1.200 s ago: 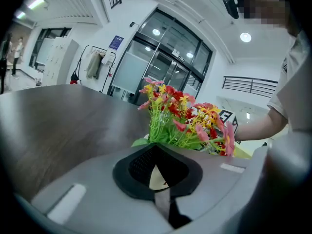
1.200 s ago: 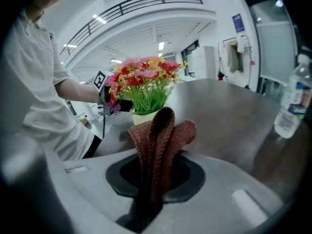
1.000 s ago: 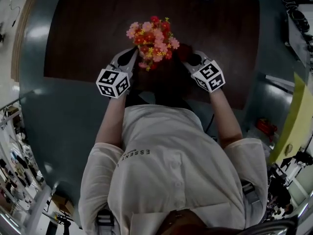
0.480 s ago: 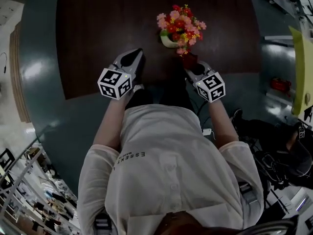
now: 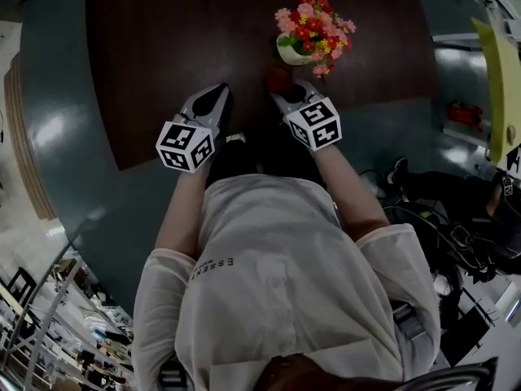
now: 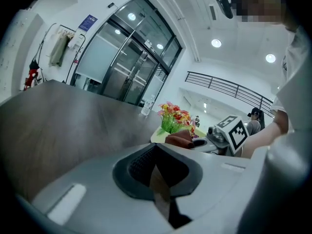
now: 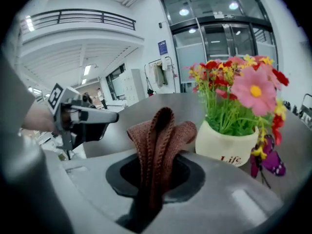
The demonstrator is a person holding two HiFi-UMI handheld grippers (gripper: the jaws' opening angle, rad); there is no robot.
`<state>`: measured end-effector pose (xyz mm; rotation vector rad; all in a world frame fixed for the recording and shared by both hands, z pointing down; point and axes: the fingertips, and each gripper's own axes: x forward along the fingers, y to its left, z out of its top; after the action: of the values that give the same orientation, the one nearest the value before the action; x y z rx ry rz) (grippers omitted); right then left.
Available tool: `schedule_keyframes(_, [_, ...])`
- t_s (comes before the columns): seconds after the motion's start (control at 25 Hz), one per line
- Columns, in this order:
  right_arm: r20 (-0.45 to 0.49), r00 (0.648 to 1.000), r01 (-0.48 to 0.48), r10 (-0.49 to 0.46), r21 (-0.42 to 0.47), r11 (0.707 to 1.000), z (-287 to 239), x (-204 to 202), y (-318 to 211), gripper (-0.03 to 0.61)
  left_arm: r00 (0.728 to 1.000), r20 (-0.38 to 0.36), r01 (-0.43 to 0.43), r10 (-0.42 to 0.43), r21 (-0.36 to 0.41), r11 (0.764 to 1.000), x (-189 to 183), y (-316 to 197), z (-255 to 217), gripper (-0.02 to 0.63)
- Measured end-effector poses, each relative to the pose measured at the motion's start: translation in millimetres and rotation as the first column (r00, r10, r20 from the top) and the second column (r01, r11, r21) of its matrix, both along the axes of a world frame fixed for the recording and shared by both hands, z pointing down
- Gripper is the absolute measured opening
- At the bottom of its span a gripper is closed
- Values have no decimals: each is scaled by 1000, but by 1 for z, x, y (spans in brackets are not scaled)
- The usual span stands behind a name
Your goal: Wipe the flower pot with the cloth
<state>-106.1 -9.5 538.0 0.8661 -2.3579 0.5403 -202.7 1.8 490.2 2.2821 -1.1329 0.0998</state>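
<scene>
Rust-brown knitted cloth (image 7: 158,135) bunched upright, clamped in right tongs (image 5: 282,96). Beside it, left tongs (image 5: 218,98) closed tight, nothing between. Cream flower pot (image 5: 291,54) upright on dark wood table (image 5: 163,39), just beyond cloth, toward upper right of head view; right hand nearer. Flowers (image 5: 313,23) cover most of pot from above; far side unseen.

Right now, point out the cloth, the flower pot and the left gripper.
cloth (image 7: 158,130), right gripper view, on its upright knitted fold
flower pot (image 7: 225,144), right gripper view, on its cream wall
left gripper (image 5: 220,94), head view, at its closed fingertips
</scene>
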Motion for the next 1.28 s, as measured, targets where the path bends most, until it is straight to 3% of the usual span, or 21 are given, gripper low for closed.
schedule_keyframes(0.2, [21, 966, -256, 256, -6, 967, 5, -3, -50, 51, 1000, 9, 1, -1, -9, 1000, -17, 0, 5, 14])
schedule_keyframes(0.32, [37, 937, -346, 347, -29, 938, 8, -3, -71, 51, 999, 29, -17, 17, -15, 1000, -20, -7, 8, 14])
schedule_keyframes(0.52, [38, 911, -408, 411, -72, 910, 17, -10, -85, 51, 996, 75, -55, 54, 4, 999, -21, -16, 6, 12])
schedule_keyframes(0.76, [108, 845, -497, 523, -202, 844, 20, 2, -72, 52, 994, 64, -86, 86, -3, 996, -18, -18, 9, 14])
schedule_keyframes(1.28, [55, 814, -549, 578, -252, 797, 32, 61, -18, 52, 991, 56, -123, 122, 18, 992, 4, -15, 11, 14])
